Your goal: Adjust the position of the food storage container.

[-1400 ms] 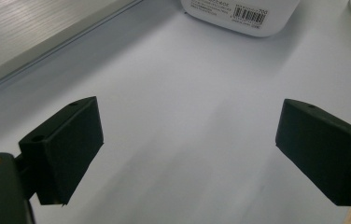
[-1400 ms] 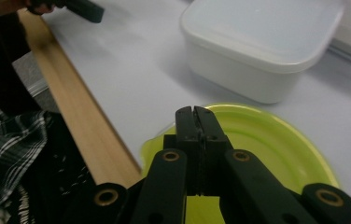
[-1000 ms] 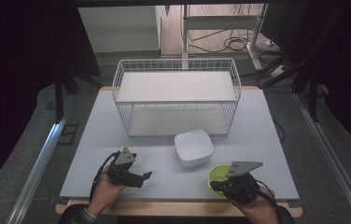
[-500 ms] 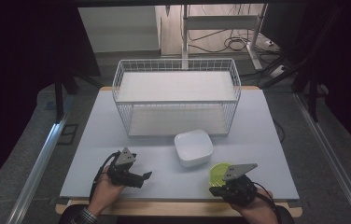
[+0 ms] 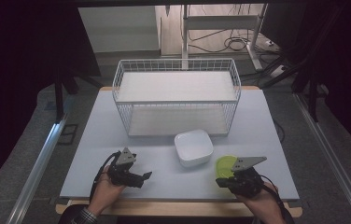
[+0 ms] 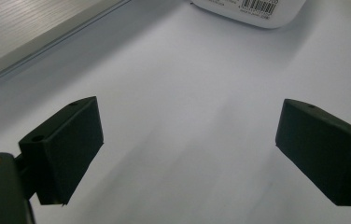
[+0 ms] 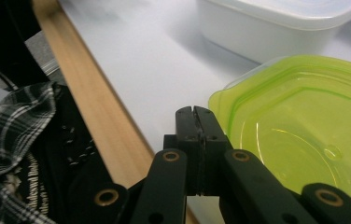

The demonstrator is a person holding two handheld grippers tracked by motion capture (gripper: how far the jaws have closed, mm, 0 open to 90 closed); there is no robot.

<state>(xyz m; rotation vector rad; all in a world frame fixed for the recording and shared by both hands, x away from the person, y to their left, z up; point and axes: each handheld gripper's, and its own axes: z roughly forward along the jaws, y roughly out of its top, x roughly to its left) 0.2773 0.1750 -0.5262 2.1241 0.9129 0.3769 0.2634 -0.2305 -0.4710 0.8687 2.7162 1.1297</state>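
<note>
1. Green translucent plastic makes up the lid I am working at; it lies in the lower right of the high view, on the table's pale top, just in front of my right gripper.
2. From the right gripper view, my right gripper has its two jaws pressed flat together with nothing between them, the tips just beside the lid's near rim; I cannot tell whether they touch it.
3. Nothing lies on the lid that I can see; its moulded ridges show through the plastic.
4. Just up and left of the lid sits a white square container, near it but apart. In the right gripper view it fills the upper right and looks to have a clear lid on it; its contents I cannot make out.
5. My left gripper rests in the lower left of the high view, well apart from both containers. Its jaws stand spread wide over bare table, holding nothing.
6. Towards the top centre of the high view stands a white wire basket, with no items visible in it.
7. A wooden edge strip borders the table nearest me.
</note>
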